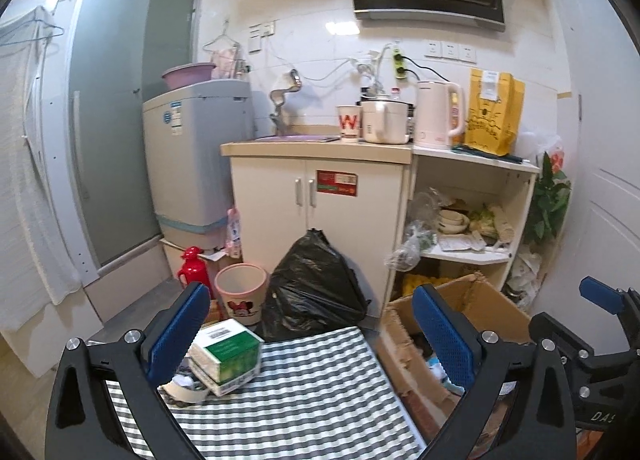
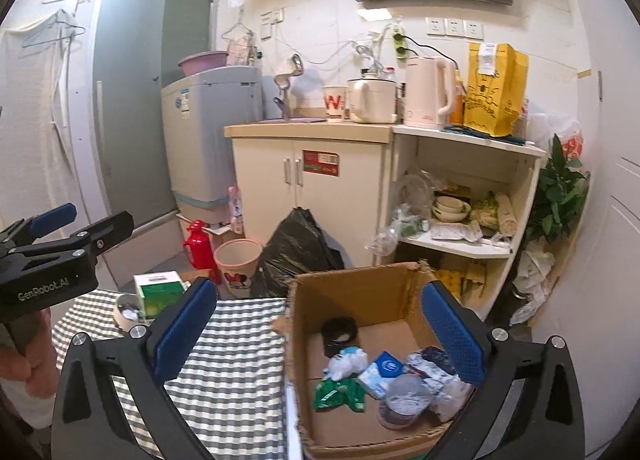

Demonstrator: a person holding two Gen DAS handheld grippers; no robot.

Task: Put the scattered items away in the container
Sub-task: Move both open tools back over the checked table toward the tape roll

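Both grippers' jaws gape above checked table (image 1: 312, 400) beside cardboard box (image 2: 360, 292).

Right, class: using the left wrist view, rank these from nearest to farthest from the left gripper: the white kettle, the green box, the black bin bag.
1. green box, on the checked cloth by the left gripper's left jaw.
2. black bin bag, on the floor ahead, before the cupboard.
3. white kettle, up on the shelf top, right of centre.

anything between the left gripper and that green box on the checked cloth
Nothing visible. The left gripper is open and empty, and the green box sits just ahead beside its left finger, with only bare checked cloth in between.
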